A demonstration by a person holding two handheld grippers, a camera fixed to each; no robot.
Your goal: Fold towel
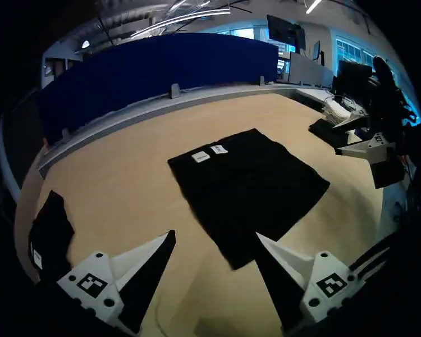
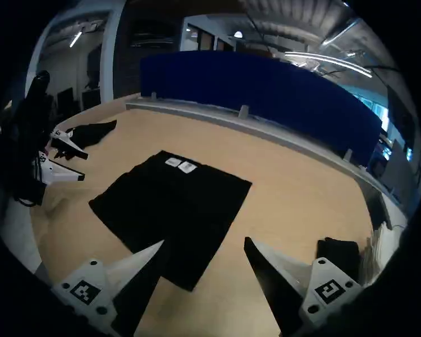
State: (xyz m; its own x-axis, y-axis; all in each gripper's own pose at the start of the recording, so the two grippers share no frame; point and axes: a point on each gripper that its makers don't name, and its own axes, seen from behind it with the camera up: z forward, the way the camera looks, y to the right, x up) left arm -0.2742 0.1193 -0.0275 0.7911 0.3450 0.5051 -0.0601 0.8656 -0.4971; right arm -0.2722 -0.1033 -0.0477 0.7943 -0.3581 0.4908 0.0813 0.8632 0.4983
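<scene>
Two tools in play, left hand-held gripper [image 1: 214,236] and right hand-held gripper [image 2: 204,241], both spread wide and pinching nothing. Out ahead of both, flat on the counter [image 1: 115,185], one black towel [image 1: 250,185], white tags [image 1: 210,153] at its far edge.

Seems to run the long way from near to far and the short way across, though hard to be sure through the fisheye bend. From the left gripper view, sits ahead and off to the right, nearest corner just at the right-hand fingertip. From the right gripper view, sits ahead and off to the left, nearest corner reaching in between the fingers. Judged from that, right slightly nearer, but only by a little; each well placed for a near corner on its own side. Likely call: take both near corners and carry them over to the tagged edge.

Hard to make out: whether one layer or doubled, black on black, no fold lines legible. Near edge soft against the finger shadows. Separate dark cloth [image 1: 50,230] at the counter's left, partly cut off, well apart from the towel. Another dark heap low at the right in the right gripper view, too dim to name.
</scene>
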